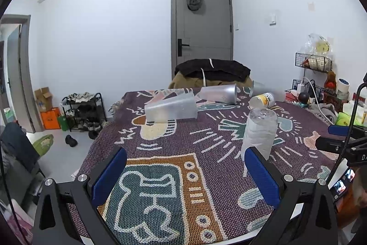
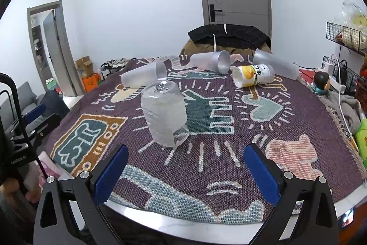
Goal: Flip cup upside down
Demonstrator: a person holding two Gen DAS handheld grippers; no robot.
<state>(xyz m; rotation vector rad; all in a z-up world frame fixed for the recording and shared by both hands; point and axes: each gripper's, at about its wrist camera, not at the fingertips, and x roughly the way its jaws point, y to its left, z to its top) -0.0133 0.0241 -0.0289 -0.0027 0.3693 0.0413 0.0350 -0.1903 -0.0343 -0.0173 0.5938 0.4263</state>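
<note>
1. Left gripper (image 1: 185,172) hovered low over the bench (image 2: 160,227), fingers (image 1: 109,175) spread wide, holding nothing.
2. Right gripper (image 2: 183,170) was likewise wide apart and unloaded, fingers (image 2: 261,170) flanking bare blanket (image 2: 206,153).
3. Clear cup (image 2: 164,115) stood upside down on the blanket, mouth down, just ahead of the right gripper, touching neither finger.
4. Three frosted cups (image 2: 143,77) lay on their sides farther back.
5. A yellow-labelled can (image 2: 253,75) lay on its side near them.

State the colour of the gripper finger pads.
Blue pads; clearest in the right wrist view.
</note>
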